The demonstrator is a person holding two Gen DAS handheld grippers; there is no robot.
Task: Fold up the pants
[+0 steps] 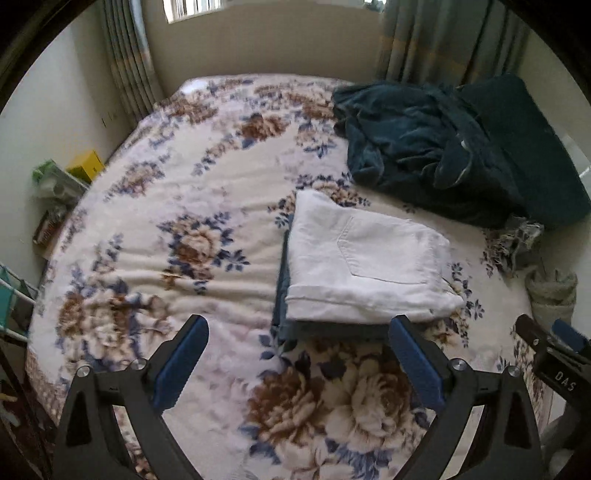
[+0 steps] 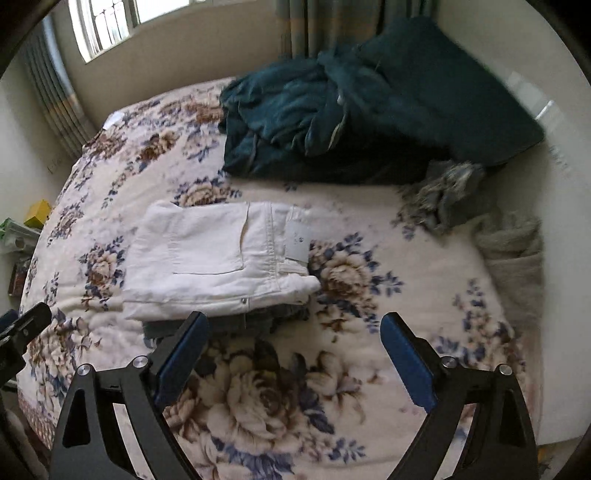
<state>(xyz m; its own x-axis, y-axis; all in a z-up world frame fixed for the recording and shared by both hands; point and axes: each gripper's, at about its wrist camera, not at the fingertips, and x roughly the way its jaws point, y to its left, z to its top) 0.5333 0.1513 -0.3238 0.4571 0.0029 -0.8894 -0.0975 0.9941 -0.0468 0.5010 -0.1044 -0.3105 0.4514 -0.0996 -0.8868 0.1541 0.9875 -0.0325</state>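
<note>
Left wrist view: at the bottom of the frame the left gripper [image 1: 297, 354] has its jaws spread wide with nothing between them, hanging over the floral bedspread [image 1: 177, 206]; at the lower right edge the tip of the right gripper [image 1: 554, 347] shows. In the right wrist view that gripper's own jaws stand just as wide and hold nothing, again at the bottom of the frame. Just beyond the fingertips, right of centre in the left view and left of centre in the right view, lie the white pants [image 1: 365, 266], folded into a compact rectangle with a back pocket facing up and a paper tag at the waistband on the right side in the right view. They rest on top of a darker folded garment [image 1: 284, 291], whose edge pokes out along the left and near sides. Farther back, in the upper right of both views, sits a rumpled teal heap [image 1: 424, 147] against a teal cushion [image 1: 517, 140], with a greyish crumpled cloth [image 2: 443, 195] near it at the right. Curtains [image 1: 424, 40] and a window [image 2: 107, 26] close the far end. By the look of it the white pair is finished and stacked, neither tool touching it; whether the teal heap holds more pants to fold I cannot tell.
</note>
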